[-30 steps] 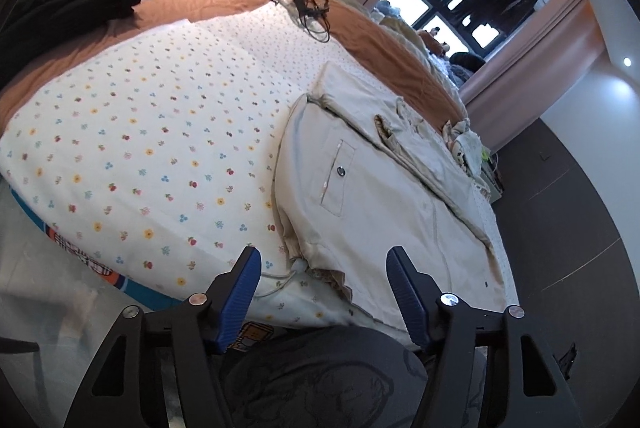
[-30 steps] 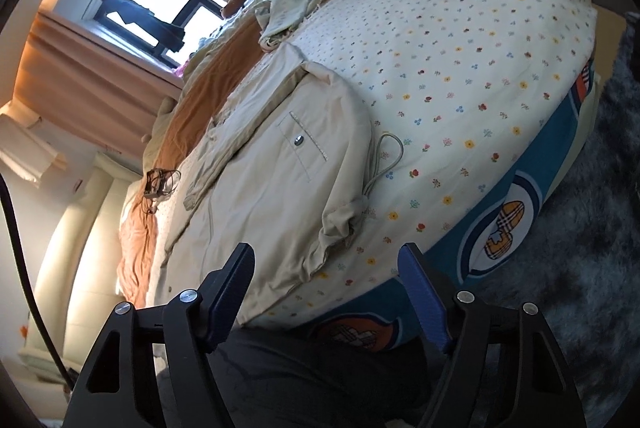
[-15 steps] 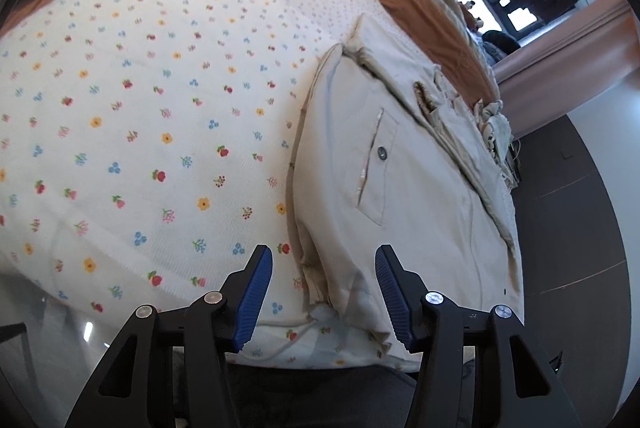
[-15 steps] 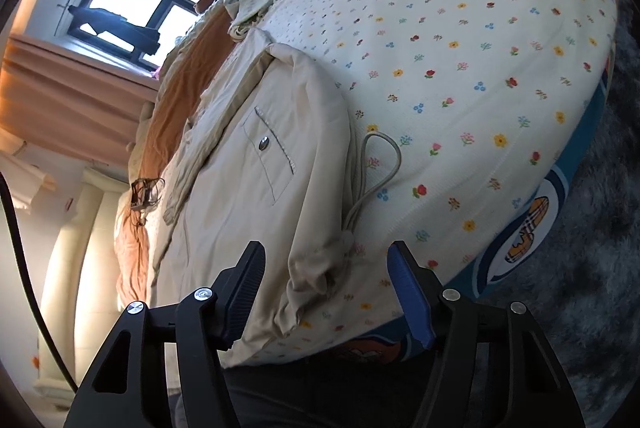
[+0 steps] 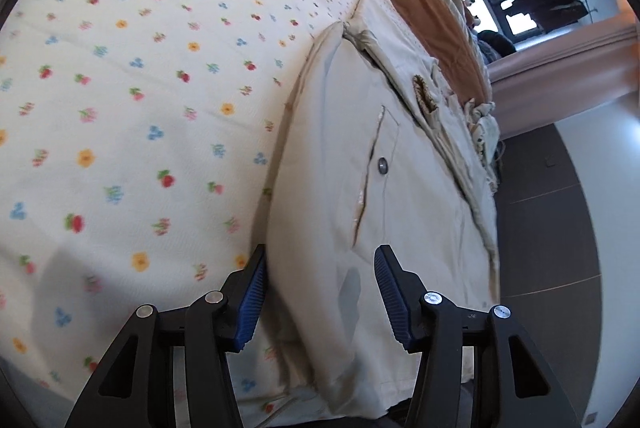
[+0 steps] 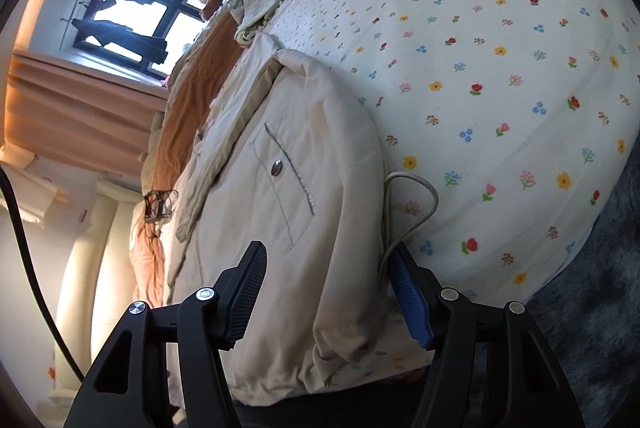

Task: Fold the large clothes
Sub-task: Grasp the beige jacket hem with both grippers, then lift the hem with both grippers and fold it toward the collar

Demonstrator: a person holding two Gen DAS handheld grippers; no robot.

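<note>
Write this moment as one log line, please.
left gripper: open, straddling beige jacket hem | right gripper: open, over same hem | bed: jacket flat

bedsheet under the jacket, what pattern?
White bedsheet with small multicoloured flowers; clearest in the left wrist view.

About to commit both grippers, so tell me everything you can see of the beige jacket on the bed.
The beige jacket is a pale, cotton-like garment lying flat on the floral bedspread, its near hem at the bed's edge. It has a chest pocket with a metal snap, a collar at the far end, and a pale drawcord looping out along one side. The left gripper and right gripper each straddle a near corner, with no pad clearly pressing on it.
</note>
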